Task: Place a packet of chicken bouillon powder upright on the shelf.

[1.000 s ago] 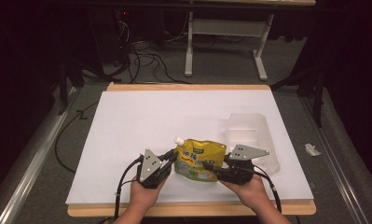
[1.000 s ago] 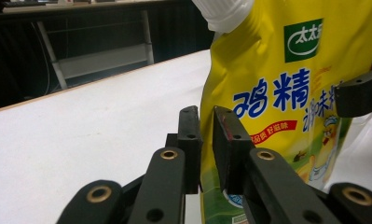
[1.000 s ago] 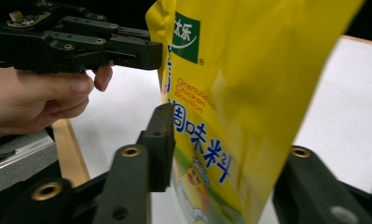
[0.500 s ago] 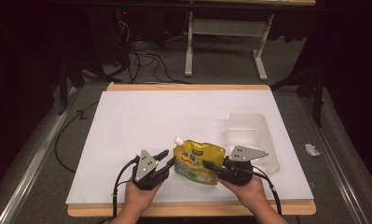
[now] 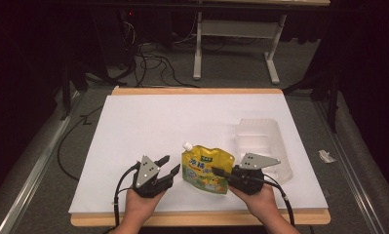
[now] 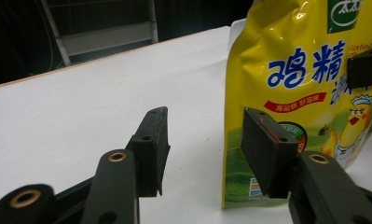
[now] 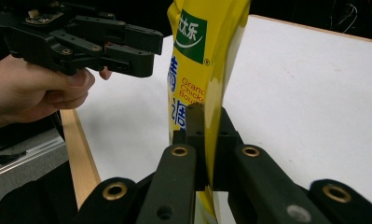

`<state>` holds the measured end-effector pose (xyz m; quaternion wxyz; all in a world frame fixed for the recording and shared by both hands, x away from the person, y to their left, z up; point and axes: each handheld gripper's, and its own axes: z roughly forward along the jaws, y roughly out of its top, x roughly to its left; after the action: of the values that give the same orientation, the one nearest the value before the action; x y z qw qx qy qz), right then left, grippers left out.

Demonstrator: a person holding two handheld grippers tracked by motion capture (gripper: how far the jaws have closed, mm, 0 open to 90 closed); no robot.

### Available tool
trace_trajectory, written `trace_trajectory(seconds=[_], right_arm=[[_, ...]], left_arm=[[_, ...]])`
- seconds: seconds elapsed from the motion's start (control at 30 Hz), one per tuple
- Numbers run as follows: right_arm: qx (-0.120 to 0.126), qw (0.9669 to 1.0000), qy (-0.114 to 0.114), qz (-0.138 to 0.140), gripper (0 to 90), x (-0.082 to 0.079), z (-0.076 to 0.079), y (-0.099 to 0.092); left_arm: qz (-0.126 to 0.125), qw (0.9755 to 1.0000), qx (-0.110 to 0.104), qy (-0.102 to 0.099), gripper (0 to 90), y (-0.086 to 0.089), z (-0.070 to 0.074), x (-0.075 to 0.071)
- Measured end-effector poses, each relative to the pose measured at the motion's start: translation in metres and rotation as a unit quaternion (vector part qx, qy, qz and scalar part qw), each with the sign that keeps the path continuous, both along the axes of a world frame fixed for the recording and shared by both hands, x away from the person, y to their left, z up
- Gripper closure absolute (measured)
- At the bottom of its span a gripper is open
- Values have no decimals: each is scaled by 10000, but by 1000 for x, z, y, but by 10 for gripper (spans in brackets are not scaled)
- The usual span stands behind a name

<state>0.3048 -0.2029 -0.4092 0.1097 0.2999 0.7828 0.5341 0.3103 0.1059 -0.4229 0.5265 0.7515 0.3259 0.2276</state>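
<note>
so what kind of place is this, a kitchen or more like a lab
More like a lab or recording room, probably. A white-topped table stands in a dark room, loose cables trail over the grey floor behind it, and a bare metal desk frame stands at the back. No kitchen fittings are in sight.

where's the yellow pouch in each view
high view: yellow pouch low centre on the white table, between both hand-held grippers.
left gripper view: right half, standing just past the right-hand pad.
right gripper view: centre, its edge pinched between the pads.
shared landmark: the white table.
</note>
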Motion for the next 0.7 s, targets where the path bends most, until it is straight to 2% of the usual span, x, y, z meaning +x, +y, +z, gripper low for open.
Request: trace_trajectory(seconds=[0.23, 0.7], right_arm=[[17, 10000, -60, -45, 900, -1, 3, -2], [106, 9997, -217, -15, 900, -4, 12, -7]], left_arm=[[70, 10000, -15, 50, 501, 6, -1, 4], [-19, 9998, -153, 149, 439, 10, -2, 8]])
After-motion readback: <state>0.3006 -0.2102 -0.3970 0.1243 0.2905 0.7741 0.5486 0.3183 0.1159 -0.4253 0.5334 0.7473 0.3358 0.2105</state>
